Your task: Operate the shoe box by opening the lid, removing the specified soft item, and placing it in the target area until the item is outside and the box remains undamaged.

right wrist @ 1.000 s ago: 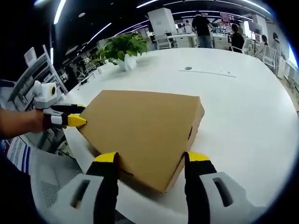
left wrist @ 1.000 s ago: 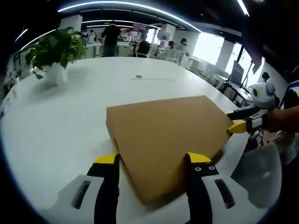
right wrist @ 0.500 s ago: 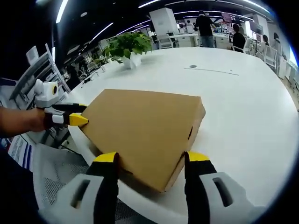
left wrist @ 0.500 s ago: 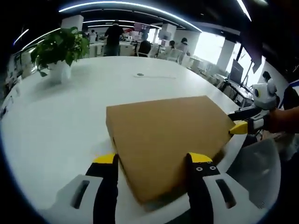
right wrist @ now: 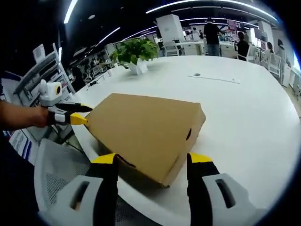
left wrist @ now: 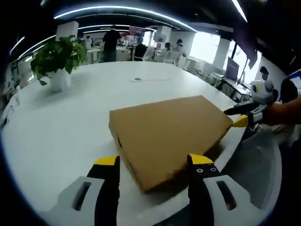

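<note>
While both grippers stand open, gripping nothing, the shoe box (left wrist: 169,134) sits closed between them, one near corner ahead of the left gripper (left wrist: 154,162), another before the right gripper (right wrist: 153,161). Prying unevenly could tear the cardboard lid or shove the box off the white table (left wrist: 70,117).

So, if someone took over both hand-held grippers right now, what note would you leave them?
Left hand-held gripper: open, jaws astride one near corner of the shoe box.
Right hand-held gripper: open, at the other near corner.
The box lies at the white table edge, lid closed.
Done: nothing yet.
Left: lift the lid, take out the soft item, place it in the target area.
</note>
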Demonstrator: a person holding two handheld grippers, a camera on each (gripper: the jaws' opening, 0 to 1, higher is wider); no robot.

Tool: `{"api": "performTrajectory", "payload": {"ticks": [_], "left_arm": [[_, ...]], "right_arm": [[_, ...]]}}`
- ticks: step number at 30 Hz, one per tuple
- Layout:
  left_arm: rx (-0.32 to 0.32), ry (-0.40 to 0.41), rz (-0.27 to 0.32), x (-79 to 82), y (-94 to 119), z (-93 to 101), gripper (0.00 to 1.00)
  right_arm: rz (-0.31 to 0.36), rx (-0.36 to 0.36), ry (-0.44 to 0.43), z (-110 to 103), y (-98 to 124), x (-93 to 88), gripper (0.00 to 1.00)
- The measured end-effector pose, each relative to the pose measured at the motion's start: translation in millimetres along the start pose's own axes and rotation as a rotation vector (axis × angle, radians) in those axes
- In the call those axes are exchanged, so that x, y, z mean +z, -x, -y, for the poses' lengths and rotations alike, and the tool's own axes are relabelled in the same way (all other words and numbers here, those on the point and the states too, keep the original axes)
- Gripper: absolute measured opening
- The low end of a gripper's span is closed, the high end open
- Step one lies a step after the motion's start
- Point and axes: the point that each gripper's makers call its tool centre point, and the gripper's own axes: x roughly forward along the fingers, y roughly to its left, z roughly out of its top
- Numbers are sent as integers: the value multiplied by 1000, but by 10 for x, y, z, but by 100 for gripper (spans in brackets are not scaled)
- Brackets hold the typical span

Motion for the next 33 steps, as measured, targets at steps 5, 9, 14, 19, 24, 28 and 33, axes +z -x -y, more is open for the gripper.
{"api": "performTrajectory", "payload": {"ticks": [5,9,14,19,24,28,33], "left_arm": [[-22,-47,-27,-185,60,123,53],[1,-78,-50,-207,56,103,47],[32,-101,-76,-203,6,41,38],[38,-103,-96,-224,-12,13,35],[42,-104,-89,-222,-10,15,34],[47,-103,-95,-213,-6,21,34],[51,-90,-90,-199,8,17,34]], "right_arm": [[-29,10,66,-29,33,-115,53],[-55,9,104,7,-42,-165,52],[-75,13,120,33,-126,-188,47],[-86,14,129,35,-157,-183,45],[-90,13,121,62,-169,-182,43],[-106,16,129,57,-166,-175,41],[-112,17,130,49,-145,-160,41]]}}
